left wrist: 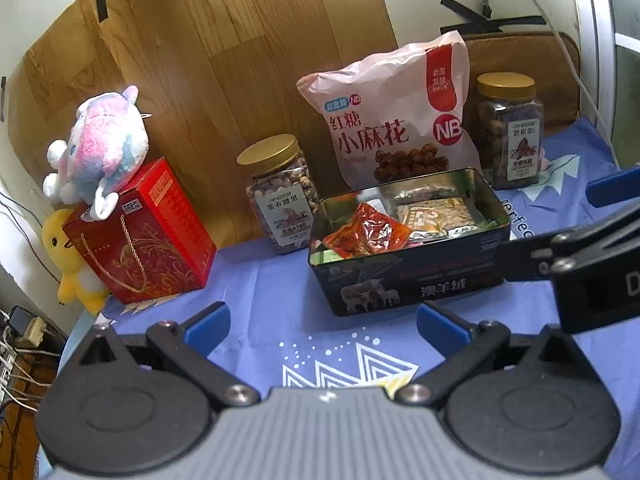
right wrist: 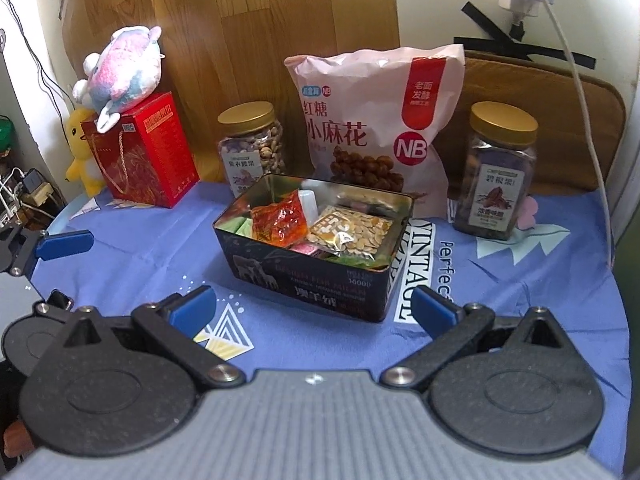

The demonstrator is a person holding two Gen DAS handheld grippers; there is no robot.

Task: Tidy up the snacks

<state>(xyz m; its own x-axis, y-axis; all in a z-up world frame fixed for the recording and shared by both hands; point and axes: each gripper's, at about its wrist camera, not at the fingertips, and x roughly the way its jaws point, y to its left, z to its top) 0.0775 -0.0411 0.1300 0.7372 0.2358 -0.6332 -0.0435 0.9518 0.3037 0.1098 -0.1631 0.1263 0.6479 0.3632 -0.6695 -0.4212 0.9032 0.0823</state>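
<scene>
A dark open tin box point(left wrist: 416, 284) point(right wrist: 320, 284) stands on the blue cloth, holding several snack packets: a red packet point(left wrist: 366, 236) point(right wrist: 280, 220) and a seed packet point(left wrist: 432, 214) point(right wrist: 352, 232). Behind it leans a pink snack bag point(left wrist: 396, 120) point(right wrist: 372, 120). A gold-lidded nut jar point(left wrist: 280, 196) point(right wrist: 252, 144) stands to its left, another jar point(left wrist: 512, 132) point(right wrist: 500, 172) to its right. My left gripper point(left wrist: 322, 324) is open and empty, in front of the tin. My right gripper point(right wrist: 314, 308) is open and empty, close to the tin's front.
A red gift box point(left wrist: 148, 236) point(right wrist: 148, 152) stands at the back left with a pink-blue plush toy point(left wrist: 100, 148) point(right wrist: 120, 68) on top and a yellow plush point(left wrist: 72, 260) point(right wrist: 80, 148) beside it. A wooden board and a brown cushion back the table. Cables hang at the right.
</scene>
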